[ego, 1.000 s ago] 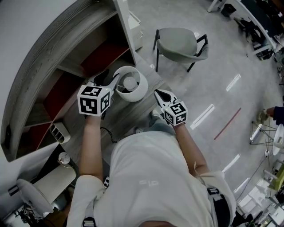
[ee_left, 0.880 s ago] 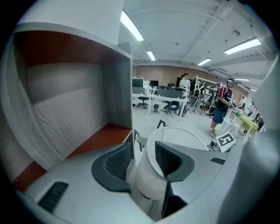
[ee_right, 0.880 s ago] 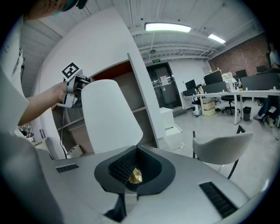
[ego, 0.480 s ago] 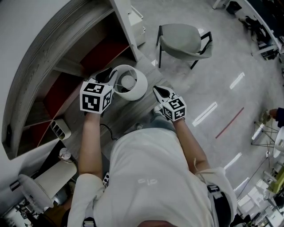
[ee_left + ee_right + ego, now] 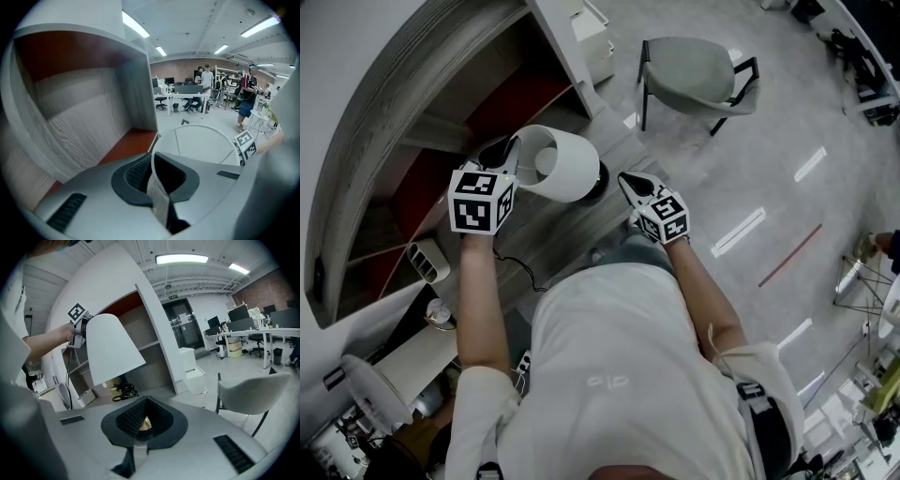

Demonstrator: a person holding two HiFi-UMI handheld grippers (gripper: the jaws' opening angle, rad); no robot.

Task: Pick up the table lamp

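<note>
Head view: the table lamp (image 5: 574,176) stands at the desk's (image 5: 539,239) far edge, right beside the shelf unit (image 5: 422,159). Its lampshade (image 5: 551,155) leans towards the left gripper (image 5: 508,150), which has hold of the shade's upper rim. The dark lamp base (image 5: 598,190) sits near the desk's far edge, and I cannot tell whether it has left the surface. The right gripper (image 5: 625,180) hangs just beside the base and does not touch it. My reading is that the grip is made and the lift itself is barely begun, if at all.

Left gripper view: the jaws are closing on the thin white wall of the shade's rim, which stands pinched between the pads (image 5: 133,173). The shelf's side wall is close on the left, and open floor lies beyond the shade.

Right gripper view: the jaws are clenched together with nothing between them. The tilted shade hangs at upper left, in front of the shelf's upright panel. A chair (image 5: 253,394) stands well apart on the right. Upward and towards the person looks free. The panel behind is the edge to mind, and the cable (image 5: 123,391) on the desk may drag.
</note>
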